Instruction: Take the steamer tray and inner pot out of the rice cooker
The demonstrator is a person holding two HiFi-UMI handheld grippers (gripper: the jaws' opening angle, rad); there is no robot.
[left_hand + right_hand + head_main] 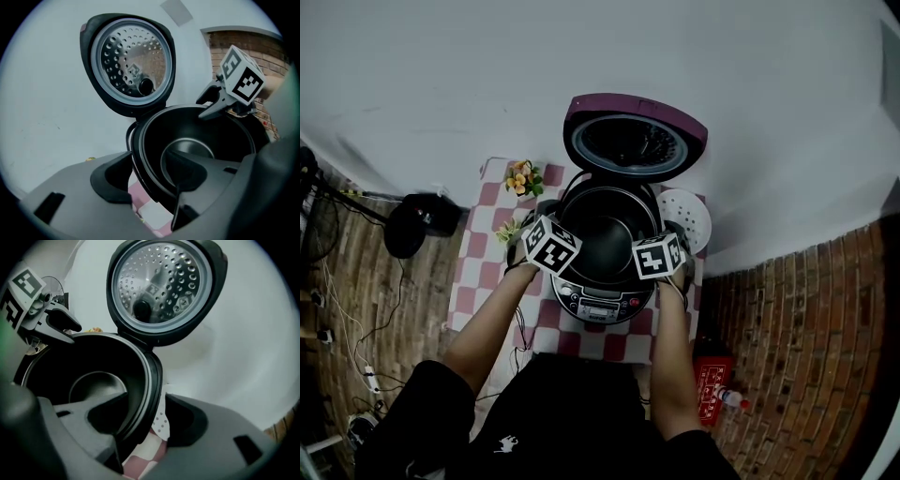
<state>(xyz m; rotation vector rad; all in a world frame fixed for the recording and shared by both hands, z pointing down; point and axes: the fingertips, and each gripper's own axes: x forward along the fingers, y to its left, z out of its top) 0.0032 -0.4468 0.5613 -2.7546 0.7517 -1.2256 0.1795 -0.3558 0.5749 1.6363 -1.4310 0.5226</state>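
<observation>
Glossy black round inner pot [609, 234], left gripper [147, 178] and right gripper [150, 420] jaws wide apart, astride its rim, gripping nothing

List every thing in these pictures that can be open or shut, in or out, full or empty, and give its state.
rice cooker lid, open, tipped back
inner pot, in the cooker, empty
steamer tray, out, lying beside the cooker
left gripper, jaws open, pot rim between them
right gripper, jaws open, pot rim between them
</observation>
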